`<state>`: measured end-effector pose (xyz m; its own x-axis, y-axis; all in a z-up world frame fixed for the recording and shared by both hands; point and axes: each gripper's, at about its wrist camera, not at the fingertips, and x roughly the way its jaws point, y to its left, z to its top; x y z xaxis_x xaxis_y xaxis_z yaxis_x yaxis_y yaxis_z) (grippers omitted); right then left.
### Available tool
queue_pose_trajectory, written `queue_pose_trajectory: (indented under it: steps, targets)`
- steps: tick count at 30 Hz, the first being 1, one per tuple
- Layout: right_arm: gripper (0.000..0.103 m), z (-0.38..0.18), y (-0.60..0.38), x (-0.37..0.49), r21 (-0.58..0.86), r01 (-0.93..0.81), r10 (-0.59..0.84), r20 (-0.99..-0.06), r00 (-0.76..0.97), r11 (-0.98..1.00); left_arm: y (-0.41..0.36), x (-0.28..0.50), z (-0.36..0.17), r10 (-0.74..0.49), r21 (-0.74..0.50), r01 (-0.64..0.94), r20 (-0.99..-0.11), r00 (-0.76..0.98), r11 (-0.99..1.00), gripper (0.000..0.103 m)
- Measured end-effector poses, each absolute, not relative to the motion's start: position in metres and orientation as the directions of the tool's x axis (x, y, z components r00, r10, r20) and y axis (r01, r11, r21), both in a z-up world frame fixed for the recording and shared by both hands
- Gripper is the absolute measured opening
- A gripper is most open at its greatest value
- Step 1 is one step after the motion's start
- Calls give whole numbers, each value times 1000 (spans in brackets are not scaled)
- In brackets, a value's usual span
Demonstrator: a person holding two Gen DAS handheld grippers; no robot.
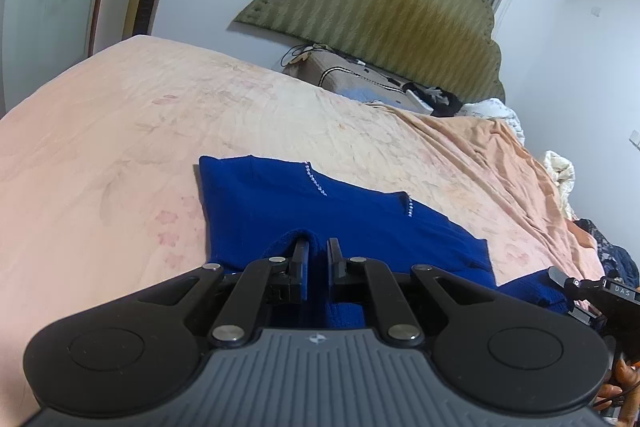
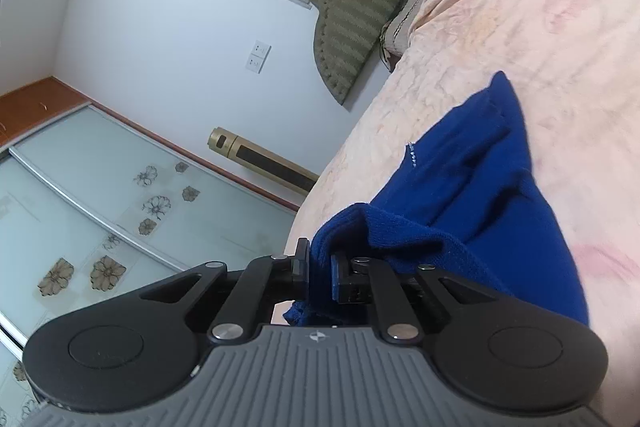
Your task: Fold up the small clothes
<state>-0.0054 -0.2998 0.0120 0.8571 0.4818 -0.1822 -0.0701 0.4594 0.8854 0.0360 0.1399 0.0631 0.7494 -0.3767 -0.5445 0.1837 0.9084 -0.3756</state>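
Two tools are engaged on one blue knit garment, which lies spread on the peach floral bedspread of a bed. The left tool is clenched on a raised fold of the garment's near edge, blue cloth pinched between its two fingers; the rest of the cloth extends flat ahead of it toward the padded green headboard. The right tool likewise grips a bunched hem of the same garment, with cloth draped over its right finger and a short end hanging below the jaws. From the right wrist view the garment rises from the bedspread up to the fingers; how much of it is lifted clear appears limited, though the tilted view makes this uncertain. A row of small clear beads marks the garment's far part.
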Motion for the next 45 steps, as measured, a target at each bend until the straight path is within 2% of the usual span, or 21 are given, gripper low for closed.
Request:
queue_pose_trajectory:
  steps: [9,14,22,27,32,34,37,39,40,43,45]
  targets:
    - [14,12,-313,44,888,-45,445,-185,876,458,139,99,64,-355,-404,126,-561,748,906,8]
    - [14,2,-328,78,915,3,416,-187,890,404,130,152,55,-323,-402,69,-609,724,913,8]
    - [14,-40,-336,141,925,146,385,-285,878,350,122,213,19,-247,-363,-28,-687,683,931,7]
    - [18,-67,-343,160,935,215,412,-321,853,284,127,205,12,-311,-391,14,-709,633,920,7]
    - [23,-76,-348,167,929,233,432,-343,834,288,121,171,18,-316,-298,133,-739,595,945,8]
    - [27,-77,-349,170,930,236,440,-344,830,283,122,159,18,-365,-328,172,-737,569,929,8]
    - [42,-73,-349,175,930,226,453,-341,824,290,117,159,10,-456,-396,226,-748,483,890,10]
    - [55,-69,-349,179,931,217,460,-337,821,293,105,172,2,-484,-411,257,-773,410,875,10]
    - [58,-67,-349,182,932,212,465,-334,820,295,100,180,-1,-487,-407,274,-780,393,871,10]
    - [72,-59,-351,192,935,175,458,-307,834,308,95,207,2,-444,-376,236,-772,454,896,10]
    - [77,-51,-354,196,919,163,415,-313,854,359,110,218,14,-403,-401,135,-721,564,906,10]
